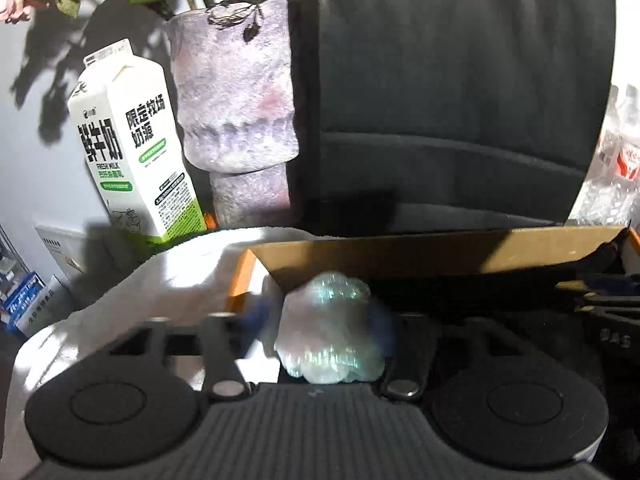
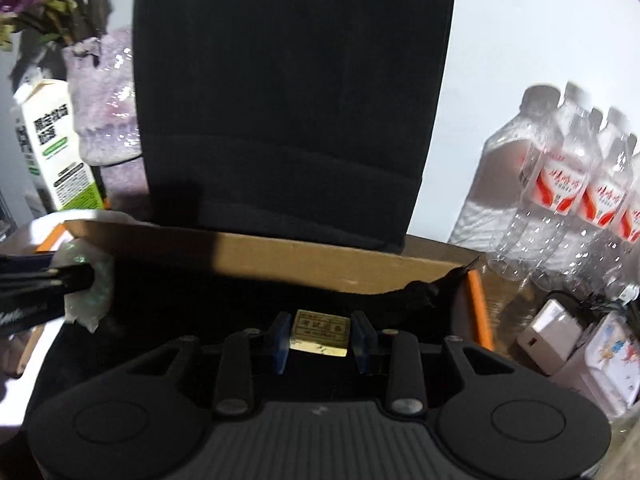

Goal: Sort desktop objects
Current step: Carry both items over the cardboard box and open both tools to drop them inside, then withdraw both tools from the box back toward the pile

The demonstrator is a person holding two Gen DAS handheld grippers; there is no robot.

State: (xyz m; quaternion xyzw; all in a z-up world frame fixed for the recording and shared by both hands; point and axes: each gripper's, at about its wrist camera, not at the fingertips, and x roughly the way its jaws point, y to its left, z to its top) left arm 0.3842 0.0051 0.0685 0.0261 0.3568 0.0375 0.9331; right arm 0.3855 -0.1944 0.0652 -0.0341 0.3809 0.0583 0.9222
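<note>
In the left wrist view a crumpled, iridescent plastic wad (image 1: 328, 336) sits between the blurred blue pads of my left gripper (image 1: 322, 320), over the left end of a cardboard box (image 1: 400, 256). The jaws stand wide and the left pad shows a gap to the wad. The right wrist view shows the same wad (image 2: 90, 296) against the left gripper's dark fingers (image 2: 40, 280). My right gripper (image 2: 322, 338) is shut on a small gold block with a printed label (image 2: 320, 326), above the dark inside of the box (image 2: 300, 256).
Behind the box rises a large black padded back (image 2: 288, 100). A milk carton (image 1: 136, 152) and a purple vase with flowers (image 1: 236, 92) stand at the left, with white cloth (image 1: 120, 292) in front. Several water bottles (image 2: 560, 184), a white charger (image 2: 548, 336) and a white box (image 2: 608, 364) are at the right.
</note>
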